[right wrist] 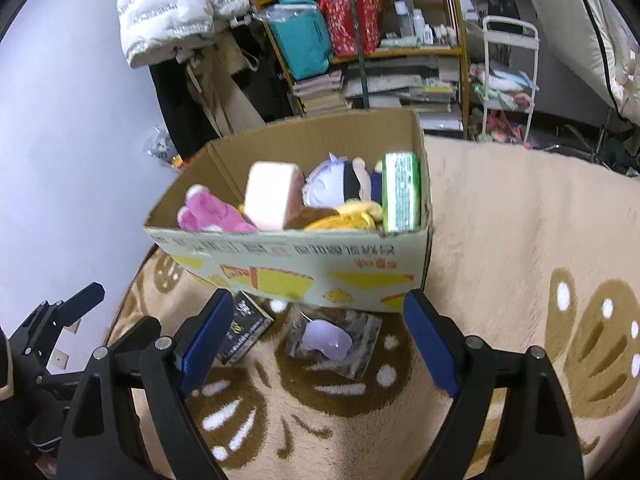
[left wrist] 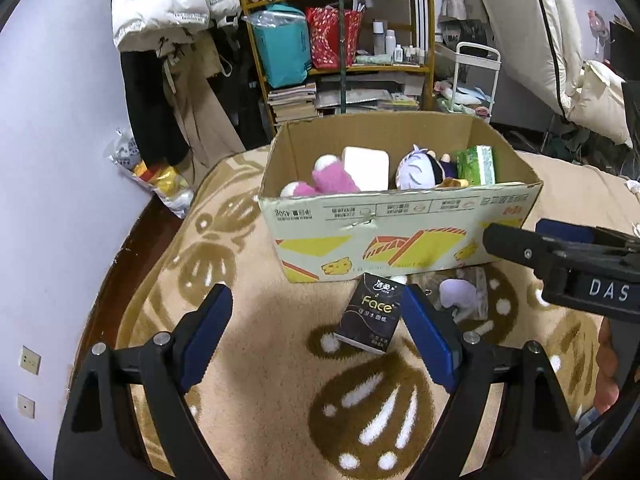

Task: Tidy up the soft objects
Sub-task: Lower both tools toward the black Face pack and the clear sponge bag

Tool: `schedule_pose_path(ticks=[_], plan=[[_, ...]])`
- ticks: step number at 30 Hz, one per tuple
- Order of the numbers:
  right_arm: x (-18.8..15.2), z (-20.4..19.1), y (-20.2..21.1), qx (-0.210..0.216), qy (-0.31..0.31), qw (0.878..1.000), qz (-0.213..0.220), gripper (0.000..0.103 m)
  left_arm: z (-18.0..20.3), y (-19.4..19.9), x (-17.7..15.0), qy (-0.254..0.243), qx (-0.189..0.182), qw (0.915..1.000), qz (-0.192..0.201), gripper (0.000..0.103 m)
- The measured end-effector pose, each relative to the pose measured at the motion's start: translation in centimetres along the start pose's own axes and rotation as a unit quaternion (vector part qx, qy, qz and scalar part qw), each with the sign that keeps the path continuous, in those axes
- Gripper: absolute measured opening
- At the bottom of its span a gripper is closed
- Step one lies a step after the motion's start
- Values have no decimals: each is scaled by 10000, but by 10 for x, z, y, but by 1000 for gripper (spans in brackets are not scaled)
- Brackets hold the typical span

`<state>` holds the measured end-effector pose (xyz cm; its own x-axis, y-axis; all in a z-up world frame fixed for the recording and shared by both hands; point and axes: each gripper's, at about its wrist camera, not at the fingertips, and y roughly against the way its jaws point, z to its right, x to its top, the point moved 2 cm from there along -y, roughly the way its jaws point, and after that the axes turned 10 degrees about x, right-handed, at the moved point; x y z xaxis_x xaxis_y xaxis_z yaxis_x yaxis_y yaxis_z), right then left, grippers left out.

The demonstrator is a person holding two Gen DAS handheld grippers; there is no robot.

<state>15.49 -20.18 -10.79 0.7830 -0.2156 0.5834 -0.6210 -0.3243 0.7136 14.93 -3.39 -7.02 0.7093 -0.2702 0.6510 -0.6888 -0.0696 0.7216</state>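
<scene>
An open cardboard box point(left wrist: 400, 216) point(right wrist: 288, 252) stands on a beige patterned blanket. It holds a pink plush point(left wrist: 332, 182) point(right wrist: 212, 212), a pale pink tissue pack point(left wrist: 366, 168) point(right wrist: 272, 194), a white-haired doll point(left wrist: 420, 170) point(right wrist: 332, 182) and a green tissue pack point(left wrist: 478, 166) point(right wrist: 400, 192). In front of the box lie a black "Face" tissue pack point(left wrist: 370, 314) point(right wrist: 244, 326) and a clear bag with a lilac item point(left wrist: 464, 296) point(right wrist: 332, 338). My left gripper point(left wrist: 316, 336) is open over the black pack. My right gripper point(right wrist: 320, 340) is open over the clear bag.
A cluttered shelf point(left wrist: 340, 40) with bags and books stands behind the box, with hanging coats point(left wrist: 168, 20) on its left. A white trolley point(right wrist: 504, 80) and bedding are at the right. The wall point(left wrist: 48, 160) borders the blanket on the left.
</scene>
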Motion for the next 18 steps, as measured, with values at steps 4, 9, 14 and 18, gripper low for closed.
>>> schedule_pose_path(ticks=[4,9,14,18], plan=[[-3,7,-13,-30,-126,9998,-158,91,-1,-15,-3,141,-193,9994,-265,85],[-7,13,-28,-47,-227,9991,-362,91,1,-27,-6,103,-169,9992,-356,85],[-12,20,-42,-96,-300,9980,-557,91,1,-35,-8,146,-208,9987,-433,85],[-15,23,-51,-105,-359,9971,-664,91,4,-41,-10,93,-220,9985,-501,85]])
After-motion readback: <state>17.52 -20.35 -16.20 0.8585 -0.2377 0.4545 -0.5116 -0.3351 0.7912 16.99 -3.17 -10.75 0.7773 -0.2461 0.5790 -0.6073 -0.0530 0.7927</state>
